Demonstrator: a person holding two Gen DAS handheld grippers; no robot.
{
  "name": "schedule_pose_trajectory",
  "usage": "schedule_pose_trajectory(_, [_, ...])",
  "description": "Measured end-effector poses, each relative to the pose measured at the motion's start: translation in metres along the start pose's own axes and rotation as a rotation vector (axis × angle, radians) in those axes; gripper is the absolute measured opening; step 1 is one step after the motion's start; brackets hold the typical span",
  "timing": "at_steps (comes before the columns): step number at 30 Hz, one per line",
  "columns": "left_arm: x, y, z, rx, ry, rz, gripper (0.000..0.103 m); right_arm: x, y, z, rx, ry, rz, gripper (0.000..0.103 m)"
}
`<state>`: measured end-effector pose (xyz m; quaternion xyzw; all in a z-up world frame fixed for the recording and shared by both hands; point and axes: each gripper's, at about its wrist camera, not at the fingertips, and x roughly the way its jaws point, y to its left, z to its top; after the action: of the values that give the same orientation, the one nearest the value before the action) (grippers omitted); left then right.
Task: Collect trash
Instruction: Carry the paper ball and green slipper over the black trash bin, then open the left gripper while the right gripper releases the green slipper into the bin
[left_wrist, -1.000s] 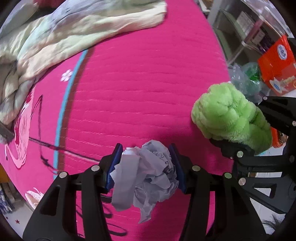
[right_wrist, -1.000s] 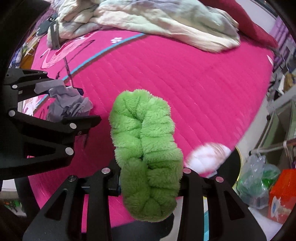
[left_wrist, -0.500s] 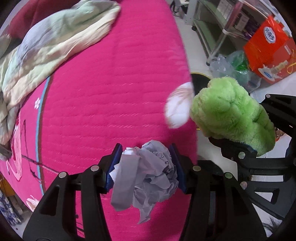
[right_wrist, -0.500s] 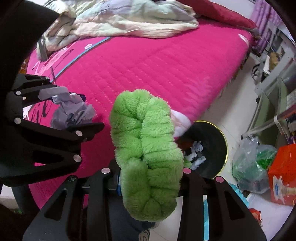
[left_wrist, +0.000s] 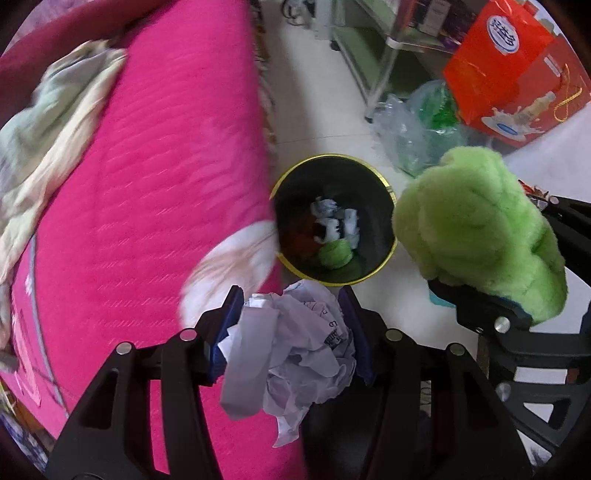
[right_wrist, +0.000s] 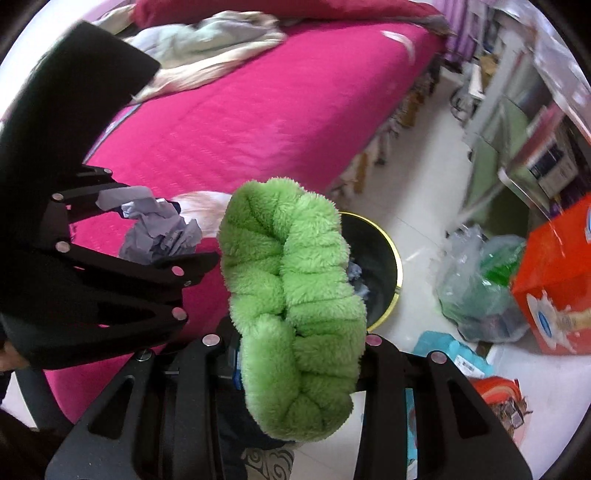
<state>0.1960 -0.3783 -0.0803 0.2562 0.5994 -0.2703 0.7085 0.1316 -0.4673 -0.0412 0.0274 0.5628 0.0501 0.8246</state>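
Crumpled paper (left_wrist: 291, 343) sits light and springy, clamped in the left gripper (left_wrist: 291, 332), while the right gripper (right_wrist: 299, 354) squeezes the soft green plush (right_wrist: 291, 295) mid-body above the bin (left_wrist: 369, 177).

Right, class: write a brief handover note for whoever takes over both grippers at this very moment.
Left gripper: jaws shut on the crumpled paper, near the bin's edge.
Right gripper: jaws shut on the fluffy green item.
Bin: black, yellow-rimmed, on the floor beside the pink bed; paper scraps and something green already lie inside.
Left to do: bring each over the bin and release.
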Motion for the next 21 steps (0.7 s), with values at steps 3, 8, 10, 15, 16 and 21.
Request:
schedule_pose_trajectory(3, [0.014, -0.017, 0.019, 0.022, 0.008, -0.031, 0.053, 0.0, -0.021, -0.003, 0.039, 0.0, -0.024, 0.033])
schedule_pose_trajectory(8, [0.036, -0.031, 0.039, 0.039, 0.033, -0.074, 0.066, 0.006, -0.051, -0.008, 0.089, 0.007, -0.04, 0.034])
schedule_pose_trajectory(10, [0.042, -0.035, 0.046, 0.04, 0.034, -0.058, 0.072, 0.011, -0.059, -0.008, 0.101, 0.014, -0.037, 0.034])
schedule_pose_trajectory(15, [0.051, -0.03, 0.048, 0.03, 0.042, -0.013, 0.085, 0.031, -0.065, -0.002, 0.11, 0.04, -0.025, 0.034])
schedule_pose_trajectory(16, [0.051, -0.027, 0.047, 0.023, 0.044, -0.006, 0.085, 0.036, -0.066, -0.001, 0.11, 0.046, -0.022, 0.034])
schedule_pose_trajectory(21, [0.048, -0.009, 0.041, -0.016, 0.024, 0.063, 0.085, 0.064, -0.065, 0.007, 0.088, 0.081, -0.048, 0.043])
